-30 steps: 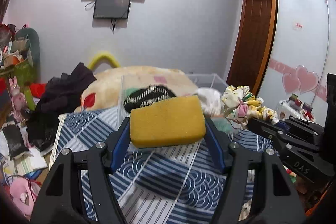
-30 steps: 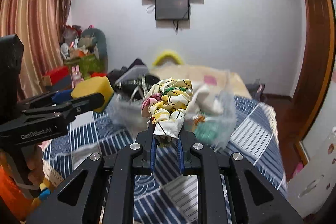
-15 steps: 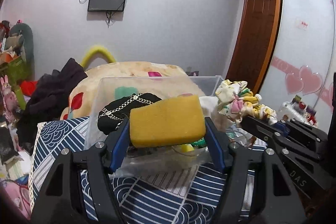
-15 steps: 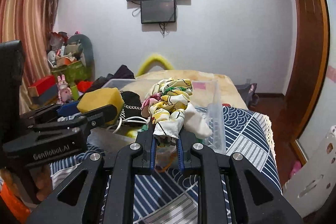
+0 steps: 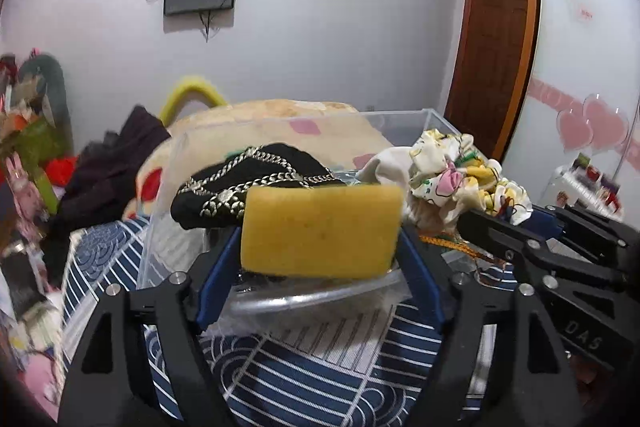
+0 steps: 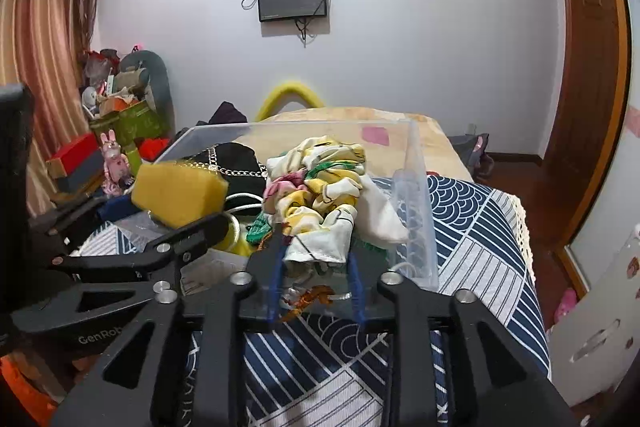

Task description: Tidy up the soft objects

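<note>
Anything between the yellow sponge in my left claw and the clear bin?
No barrier: the yellow sponge sits at the open-topped clear bin, about over its near rim. Inside, a black chained bag lies piled just behind it.

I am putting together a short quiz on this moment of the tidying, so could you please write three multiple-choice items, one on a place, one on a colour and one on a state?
1. Where is the black item with the silver chain?
A. In the clear plastic bin
B. On the floor
C. Hung on the door

2. What colour is the sponge?
A. Blue
B. Yellow
C. White

3. What is the state of the right tool?
A. Open and bare
B. Shut on the sponge
C. Shut on the floral cloth

Answers: 1 A, it lies within the bin's clear walls. 2 B, the block in the left tool is yellow. 3 C, the cloth's end is pinched between its blue fingers.
</note>
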Available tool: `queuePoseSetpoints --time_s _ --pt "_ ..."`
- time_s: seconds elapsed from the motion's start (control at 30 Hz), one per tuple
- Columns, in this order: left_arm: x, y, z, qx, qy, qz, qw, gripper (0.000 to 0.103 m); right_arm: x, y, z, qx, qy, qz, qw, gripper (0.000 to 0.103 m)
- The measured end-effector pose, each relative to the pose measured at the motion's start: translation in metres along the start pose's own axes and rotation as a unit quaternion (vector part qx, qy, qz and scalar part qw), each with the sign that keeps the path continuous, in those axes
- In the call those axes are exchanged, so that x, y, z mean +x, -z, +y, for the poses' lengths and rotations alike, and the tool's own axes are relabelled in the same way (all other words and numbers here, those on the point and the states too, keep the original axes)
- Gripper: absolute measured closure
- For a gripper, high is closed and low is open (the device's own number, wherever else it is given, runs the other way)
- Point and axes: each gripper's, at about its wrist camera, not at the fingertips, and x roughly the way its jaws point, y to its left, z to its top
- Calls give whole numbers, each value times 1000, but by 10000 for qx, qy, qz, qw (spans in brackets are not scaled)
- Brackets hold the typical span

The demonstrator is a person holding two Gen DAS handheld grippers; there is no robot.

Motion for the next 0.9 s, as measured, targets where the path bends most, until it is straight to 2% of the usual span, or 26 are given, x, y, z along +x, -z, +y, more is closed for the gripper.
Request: queuePoseSetpoints --time_s 0.07,0.3,0.4,0.53,0.6,0.77,0.9 --pt "-3 1 5 -108 100 24 9999 24 -4 0 -3 43 -52 -49 10000 59" --pt "-26 11 6 -147 262 -37 9995 24 -20 0 -4 -35 -137 -157 9998 55" --pt "-43 12 7 -171 344 -168 9991 23 -31 0 -6 -26 -155 -267 9995 55" --pt "-66 11 6 -109 269 -399 9988 18 -50 -3 -7 -24 -185 -502 9986 51" --pt "-81 10 7 -150 306 -555 9979 15 -62 -5 -6 -25 -191 -664 9976 44" --pt "-115 9 5 -153 219 -941 9952 6 -84 -5 0 -127 -175 -992 9948 36" --pt "-138 5 1 -120 217 -1224 9922 1 -99 -5 9 -244 -122 -1278 9914 21"
